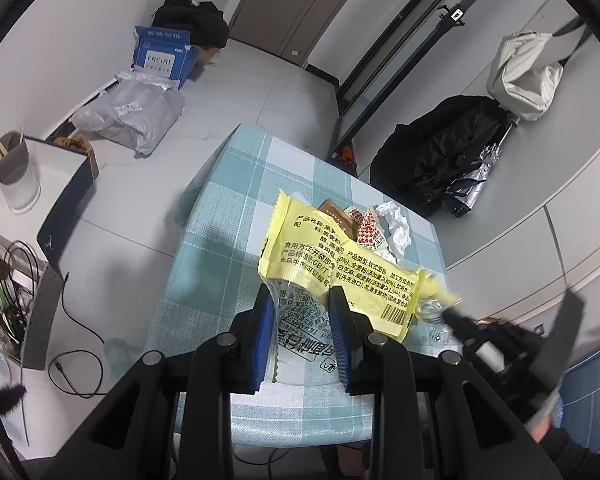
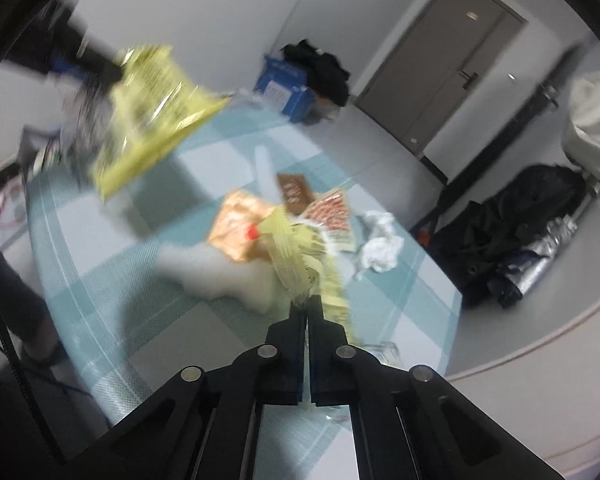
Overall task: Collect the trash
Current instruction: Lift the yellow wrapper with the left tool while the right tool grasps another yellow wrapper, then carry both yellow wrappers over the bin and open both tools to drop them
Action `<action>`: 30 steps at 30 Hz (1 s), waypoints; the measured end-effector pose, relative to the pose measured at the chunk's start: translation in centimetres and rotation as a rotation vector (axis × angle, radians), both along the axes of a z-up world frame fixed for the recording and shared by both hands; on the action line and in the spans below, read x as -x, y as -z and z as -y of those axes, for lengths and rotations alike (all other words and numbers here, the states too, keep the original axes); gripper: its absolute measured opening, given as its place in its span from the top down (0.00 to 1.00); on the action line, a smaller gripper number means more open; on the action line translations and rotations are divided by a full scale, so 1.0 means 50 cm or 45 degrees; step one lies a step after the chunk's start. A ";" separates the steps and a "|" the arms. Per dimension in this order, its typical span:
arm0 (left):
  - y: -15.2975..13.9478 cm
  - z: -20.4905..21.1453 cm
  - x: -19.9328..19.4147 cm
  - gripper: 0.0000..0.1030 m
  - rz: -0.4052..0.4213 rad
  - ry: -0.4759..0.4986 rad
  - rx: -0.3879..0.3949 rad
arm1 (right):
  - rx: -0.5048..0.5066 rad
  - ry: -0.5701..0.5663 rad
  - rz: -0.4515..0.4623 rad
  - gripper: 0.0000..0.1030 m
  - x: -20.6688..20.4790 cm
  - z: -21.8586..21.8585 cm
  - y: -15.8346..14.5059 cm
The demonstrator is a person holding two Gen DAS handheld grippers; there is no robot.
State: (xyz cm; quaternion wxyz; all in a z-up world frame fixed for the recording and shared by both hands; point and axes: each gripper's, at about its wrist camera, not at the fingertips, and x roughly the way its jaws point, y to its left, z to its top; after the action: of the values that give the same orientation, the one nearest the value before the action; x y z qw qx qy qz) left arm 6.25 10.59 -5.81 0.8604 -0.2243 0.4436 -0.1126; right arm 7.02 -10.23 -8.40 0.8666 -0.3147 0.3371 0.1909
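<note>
Left wrist view: yellow wrapper (image 1: 340, 256) held lengthwise, slanting toward far left.

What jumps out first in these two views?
The big yellow wrapper with black print, held up over the checked tablecloth between the pads of the left gripper. Next, the right gripper, shut on the end of a second yellow wrapper, above the scattered trash at the table's middle. A crumpled white tissue lies just right of that pile.

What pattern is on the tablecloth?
Teal and white checks on the tablecloth, clearest in the left wrist view.
</note>
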 end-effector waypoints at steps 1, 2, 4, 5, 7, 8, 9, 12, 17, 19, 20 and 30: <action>-0.002 0.003 0.001 0.78 0.006 -0.002 -0.010 | -0.046 0.019 -0.012 1.00 -0.002 0.009 -0.013; -0.004 0.006 0.003 0.78 0.010 -0.003 -0.016 | -0.110 0.047 -0.030 1.00 -0.007 0.023 -0.030; -0.010 0.014 0.005 0.78 0.022 -0.007 -0.032 | -0.244 0.111 -0.079 1.00 -0.022 0.054 -0.059; -0.015 0.019 0.006 0.79 0.032 -0.007 -0.045 | -0.303 0.141 -0.101 1.00 -0.029 0.067 -0.069; -0.026 0.035 0.008 0.79 0.059 0.000 -0.072 | -0.417 0.195 -0.144 1.00 -0.042 0.096 -0.088; -0.034 0.046 0.010 0.79 0.078 0.008 -0.084 | -0.457 0.214 -0.157 1.00 -0.047 0.107 -0.096; -0.037 0.049 0.011 0.79 0.089 0.014 -0.089 | -0.496 0.231 -0.167 1.00 -0.051 0.119 -0.105; -0.051 0.069 0.015 0.79 0.120 0.038 -0.099 | -0.559 0.256 -0.189 1.00 -0.057 0.142 -0.127; -0.077 0.104 0.015 0.79 0.164 0.084 -0.114 | -0.601 0.254 -0.156 1.00 -0.043 0.180 -0.175; -0.094 0.121 0.017 0.79 0.197 0.102 -0.145 | -0.635 0.261 -0.147 1.00 -0.038 0.200 -0.195; -0.105 0.131 0.018 0.79 0.222 0.112 -0.166 | -0.651 0.265 -0.140 1.00 -0.035 0.210 -0.206; -0.228 0.256 0.001 0.80 0.386 0.273 -0.205 | -0.777 0.349 0.112 1.00 0.024 0.374 -0.387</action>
State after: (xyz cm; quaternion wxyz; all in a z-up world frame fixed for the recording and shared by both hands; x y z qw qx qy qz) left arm 6.18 -2.23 5.59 0.9155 -0.0868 0.3379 -0.2005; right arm 5.84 -28.93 10.92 0.9521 -0.0005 0.2660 0.1508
